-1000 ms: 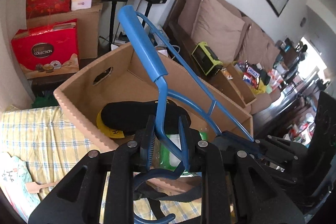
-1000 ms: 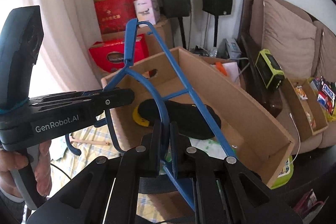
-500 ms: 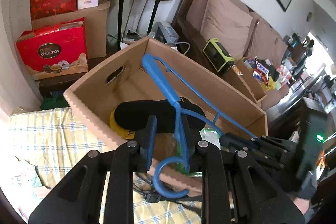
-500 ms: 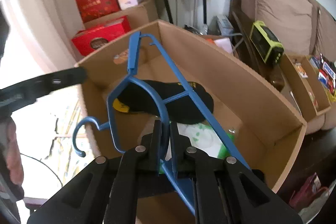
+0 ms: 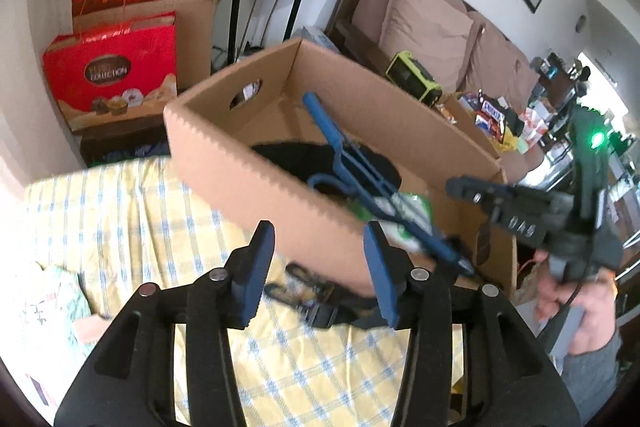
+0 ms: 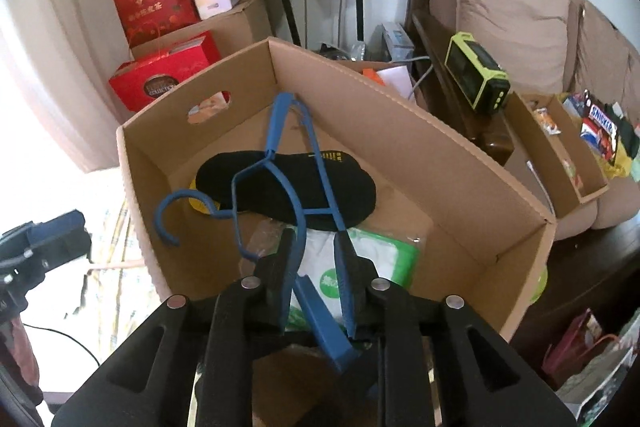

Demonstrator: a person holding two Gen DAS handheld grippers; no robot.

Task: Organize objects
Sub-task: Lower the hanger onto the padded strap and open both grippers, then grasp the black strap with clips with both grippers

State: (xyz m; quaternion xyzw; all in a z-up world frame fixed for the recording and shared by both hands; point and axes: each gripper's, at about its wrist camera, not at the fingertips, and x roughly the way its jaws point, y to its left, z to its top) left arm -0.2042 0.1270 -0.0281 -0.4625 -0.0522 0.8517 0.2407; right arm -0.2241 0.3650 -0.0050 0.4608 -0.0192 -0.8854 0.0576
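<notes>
1. Yellow-and-blue checked cloth [image 5: 132, 227] covers the surface under a corrugated cardboard box [image 6: 420, 155]; brown sofa [image 6: 516, 7], two black speakers and red gift boxes [image 5: 112, 75] stand behind.
2. Thin blue hanger [image 6: 296, 195] lies in the box over a black insole [image 6: 288, 183] and a green-white packet [image 6: 360, 267].
3. Right gripper [image 6: 316, 263] is opening; the hanger's bars run between its jaws, released.
4. Left gripper [image 5: 320, 267] is opening, empty, over the cloth just beside the box.

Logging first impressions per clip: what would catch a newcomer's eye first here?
The blue hanger lying in the open cardboard box, across a black insole and a green-and-white packet. The right gripper is opening with the hanger's wire between its pads, not pressing on it. The left gripper hangs empty over the yellow checked cloth, also opening.
</notes>
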